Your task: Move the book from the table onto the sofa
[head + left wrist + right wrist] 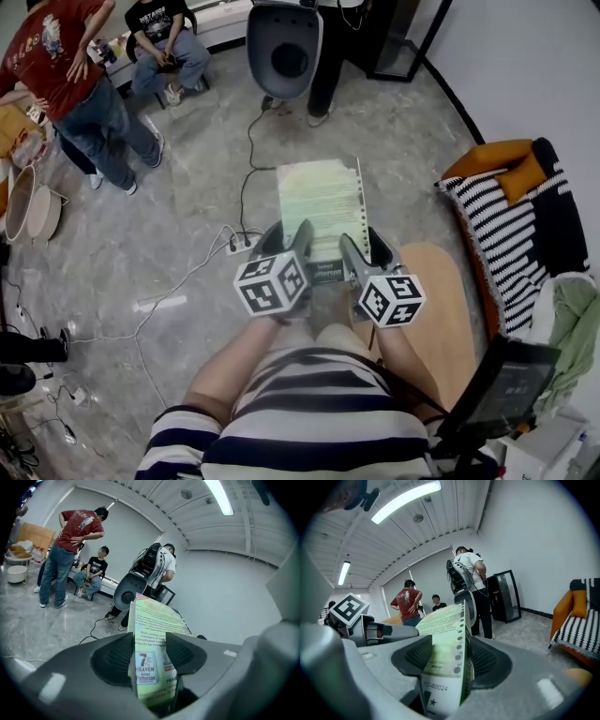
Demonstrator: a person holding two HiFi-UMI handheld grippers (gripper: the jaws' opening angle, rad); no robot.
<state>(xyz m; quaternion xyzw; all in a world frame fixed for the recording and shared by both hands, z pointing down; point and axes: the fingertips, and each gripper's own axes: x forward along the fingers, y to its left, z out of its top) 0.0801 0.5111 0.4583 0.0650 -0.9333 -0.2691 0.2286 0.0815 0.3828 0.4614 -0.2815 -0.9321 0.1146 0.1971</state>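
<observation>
The sofa point(514, 220), orange under a striped throw, stood off to the person's right, and the tan table point(441, 309) lay just below the right arm. The book point(321, 202) was already off the table. It was held out flat in the air over the grey floor point(394, 141), green cover up and far end unsupported. The left tongs point(289, 240) were clamped on its near edge. The right tongs point(366, 247) were clamped on the same edge just beside them, each pair pinching the book's thickness between its pads.

To my eye the carry was the step in hand, roughly midway. Doing it well meant swinging both hands right together, so the book did not twist between the two grips. It also meant holding the book level, since its weight hung forward of the pads, and stepping clear of the cable point(246, 178) and power strip point(239, 246) on the floor. The tongs should have let go only once the book lay on the seat.
</observation>
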